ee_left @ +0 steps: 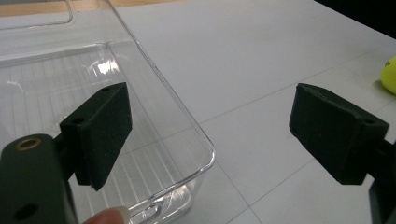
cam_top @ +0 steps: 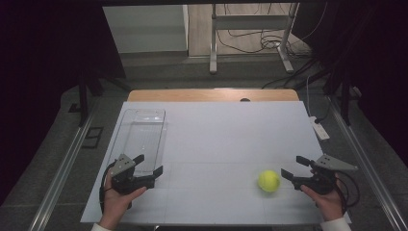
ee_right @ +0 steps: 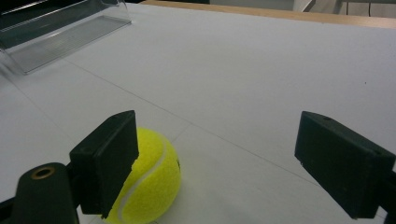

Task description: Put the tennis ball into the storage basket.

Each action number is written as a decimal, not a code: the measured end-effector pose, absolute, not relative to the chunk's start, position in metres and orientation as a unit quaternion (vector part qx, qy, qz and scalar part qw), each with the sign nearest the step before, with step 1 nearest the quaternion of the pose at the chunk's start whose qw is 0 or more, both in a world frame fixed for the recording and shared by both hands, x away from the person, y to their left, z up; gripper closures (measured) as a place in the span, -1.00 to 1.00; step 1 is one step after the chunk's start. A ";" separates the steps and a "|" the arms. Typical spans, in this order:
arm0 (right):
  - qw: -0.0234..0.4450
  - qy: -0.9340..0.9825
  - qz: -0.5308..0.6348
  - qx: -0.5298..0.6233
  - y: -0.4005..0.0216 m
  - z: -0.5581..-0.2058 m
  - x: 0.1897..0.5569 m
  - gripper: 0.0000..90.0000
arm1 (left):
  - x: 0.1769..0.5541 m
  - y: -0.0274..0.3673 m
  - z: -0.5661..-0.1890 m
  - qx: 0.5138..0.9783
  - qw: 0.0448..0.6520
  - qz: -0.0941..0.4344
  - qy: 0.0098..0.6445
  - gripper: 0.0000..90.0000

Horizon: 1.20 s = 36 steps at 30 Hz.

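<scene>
A yellow tennis ball (cam_top: 269,181) lies on the white table top (cam_top: 216,139) at the front right. My right gripper (cam_top: 291,166) stands open just to the right of it, jaws pointing left. In the right gripper view the ball (ee_right: 152,179) sits low, partly behind the left pad (ee_right: 109,161), and nothing presses on it; that gripper (ee_right: 224,158) is wide open. My left gripper (cam_top: 150,163) is open at the near end of a clear plastic tray (cam_top: 142,134). In the left gripper view the tray's near corner (ee_left: 205,158) lies between the open jaws of that gripper (ee_left: 210,126), untouched, and the ball (ee_left: 390,74) shows at the right edge.
The tray is long, lies along the left side of the table and holds nothing. A wooden strip (cam_top: 211,95) marks the far edge of the table. Beyond it stand a metal frame (cam_top: 250,38) and loose cables on the floor. A white power strip (cam_top: 319,129) hangs off the right edge.
</scene>
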State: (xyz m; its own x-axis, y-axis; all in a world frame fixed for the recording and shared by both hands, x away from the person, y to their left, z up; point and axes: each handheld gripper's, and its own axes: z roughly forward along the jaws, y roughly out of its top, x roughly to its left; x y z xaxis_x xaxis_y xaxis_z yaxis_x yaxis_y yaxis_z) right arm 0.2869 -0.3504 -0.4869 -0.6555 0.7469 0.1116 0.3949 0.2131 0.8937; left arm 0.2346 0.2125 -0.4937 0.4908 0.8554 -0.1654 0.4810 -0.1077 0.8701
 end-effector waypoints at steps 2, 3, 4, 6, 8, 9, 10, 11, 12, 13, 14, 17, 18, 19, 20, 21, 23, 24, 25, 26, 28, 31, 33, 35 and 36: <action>0.178 0.759 0.502 0.374 -0.351 -0.487 0.286 -0.69 | 0.234 0.211 -0.493 0.720 0.478 0.197 0.463 -0.67; 0.177 0.759 0.502 0.375 -0.351 -0.486 0.286 -0.69 | 0.234 0.211 -0.493 0.720 0.478 0.197 0.462 -0.67; 0.178 0.759 0.502 0.375 -0.351 -0.486 0.285 -0.69 | 0.234 0.210 -0.493 0.721 0.478 0.196 0.461 -0.67; 0.179 0.758 0.503 0.376 -0.352 -0.486 0.285 -0.69 | 0.234 0.209 -0.492 0.722 0.478 0.196 0.460 -0.67; 0.180 0.758 0.503 0.375 -0.353 -0.486 0.285 -0.69 | 0.233 0.208 -0.491 0.722 0.480 0.195 0.459 -0.68; 0.179 0.758 0.502 0.375 -0.353 -0.486 0.285 -0.69 | 0.233 0.208 -0.491 0.722 0.480 0.195 0.459 -0.68; 0.178 0.758 0.503 0.374 -0.352 -0.486 0.286 -0.69 | 0.233 0.208 -0.490 0.722 0.480 0.195 0.458 -0.68; 0.178 0.758 0.503 0.374 -0.352 -0.486 0.286 -0.69 | 0.233 0.207 -0.490 0.722 0.481 0.194 0.458 -0.68; 0.178 0.760 0.502 0.373 -0.352 -0.486 0.286 -0.69 | 0.232 0.207 -0.490 0.722 0.482 0.192 0.458 -0.68; 0.178 0.761 0.500 0.372 -0.351 -0.487 0.287 -0.69 | 0.232 0.207 -0.490 0.722 0.482 0.192 0.458 -0.68; 0.177 0.761 0.501 0.372 -0.351 -0.487 0.287 -0.69 | 0.232 0.207 -0.489 0.723 0.480 0.193 0.458 -0.68; 0.177 0.762 0.500 0.370 -0.350 -0.487 0.288 -0.69 | 0.232 0.206 -0.488 0.723 0.477 0.195 0.459 -0.68; 0.176 0.763 0.501 0.368 -0.349 -0.487 0.288 -0.69 | 0.232 0.205 -0.488 0.723 0.477 0.194 0.459 -0.68; 0.176 0.763 0.501 0.368 -0.349 -0.487 0.287 -0.69 | 0.233 0.205 -0.487 0.723 0.478 0.194 0.459 -0.68; 0.176 0.763 0.501 0.367 -0.349 -0.487 0.287 -0.69 | 0.233 0.204 -0.487 0.724 0.477 0.194 0.459 -0.68; 0.176 0.763 0.502 0.367 -0.349 -0.487 0.287 -0.69 | 0.234 0.203 -0.486 0.724 0.478 0.193 0.459 -0.68; 0.177 0.763 0.502 0.367 -0.349 -0.486 0.287 -0.69 | 0.234 0.200 -0.485 0.726 0.477 0.192 0.457 -0.68; 0.177 0.763 0.503 0.367 -0.349 -0.486 0.286 -0.69 | 0.234 0.199 -0.485 0.727 0.477 0.192 0.456 -0.68; 0.177 0.763 0.503 0.367 -0.349 -0.486 0.286 -0.69 | 0.235 0.198 -0.484 0.728 0.476 0.191 0.454 -0.68; 0.177 0.763 0.502 0.367 -0.349 -0.486 0.286 -0.69 | 0.235 0.197 -0.484 0.730 0.475 0.192 0.452 -0.68; 0.177 0.763 0.502 0.366 -0.349 -0.486 0.286 -0.69 | 0.236 0.195 -0.483 0.731 0.474 0.191 0.453 -0.68; 0.178 0.762 0.503 0.366 -0.349 -0.485 0.286 -0.69 | 0.238 0.192 -0.480 0.732 0.475 0.188 0.451 -0.68; 0.179 0.763 0.502 0.366 -0.349 -0.486 0.285 -0.69 | 0.240 0.189 -0.478 0.734 0.475 0.187 0.447 -0.68; 0.179 0.762 0.502 0.367 -0.350 -0.486 0.286 -0.69 | 0.241 0.187 -0.477 0.737 0.475 0.187 0.444 -0.68; 0.179 0.762 0.502 0.367 -0.350 -0.486 0.286 -0.69 | 0.241 0.187 -0.477 0.737 0.475 0.187 0.444 -0.68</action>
